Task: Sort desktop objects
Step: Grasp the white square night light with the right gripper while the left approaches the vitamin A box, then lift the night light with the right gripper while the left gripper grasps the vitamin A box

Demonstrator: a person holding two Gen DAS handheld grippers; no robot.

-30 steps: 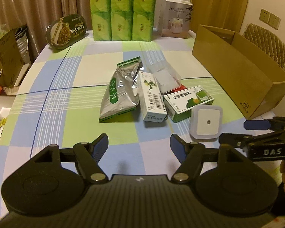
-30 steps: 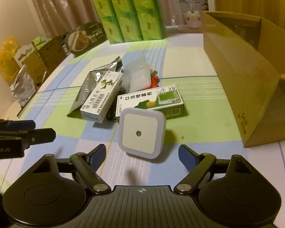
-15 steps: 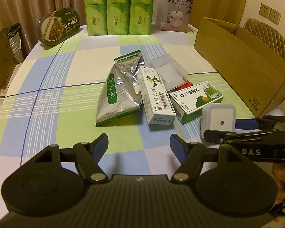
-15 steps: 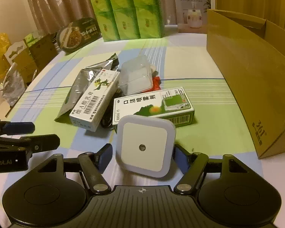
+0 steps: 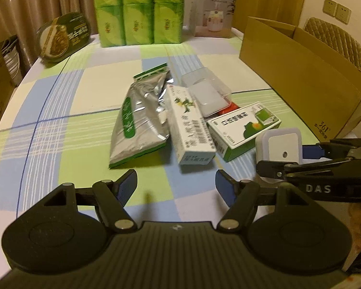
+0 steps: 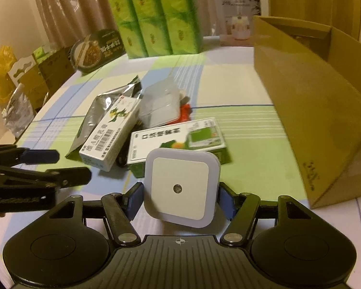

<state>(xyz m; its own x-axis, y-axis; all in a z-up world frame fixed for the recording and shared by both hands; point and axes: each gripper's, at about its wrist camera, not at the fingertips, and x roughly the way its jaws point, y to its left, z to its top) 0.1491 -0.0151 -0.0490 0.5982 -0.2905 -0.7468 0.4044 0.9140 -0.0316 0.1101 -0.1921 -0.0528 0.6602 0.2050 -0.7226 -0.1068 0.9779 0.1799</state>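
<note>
While your right gripper (image 6: 179,200) closes on the white square night light (image 6: 181,187), its blue pads sit right at the light's 2 side edges; contact looks made or nearly made, so you can call it clamping but not yet a settled grip. The light sits at the near edge of the checked tablecloth (image 5: 60,120), just in front of the green-and-white box (image 6: 178,139).

Your left gripper (image 5: 175,183) hangs with its jaws apart and nothing between them, near the white tube box (image 5: 190,125).

Progress, judged from what lies here: barely started. I can't see into the cardboard box (image 6: 312,110) at your right from either view, so I can't tell if anything is sorted yet. Still loose in the middle pile are 5 things: the silver foil pouch (image 5: 139,122), the white tube box, the green-and-white box, a clear plastic case (image 5: 207,91) and something red (image 6: 185,110) under it, too hidden to name.

Likely next: lift the light and take it to the cardboard box, then work through the pile.
</note>
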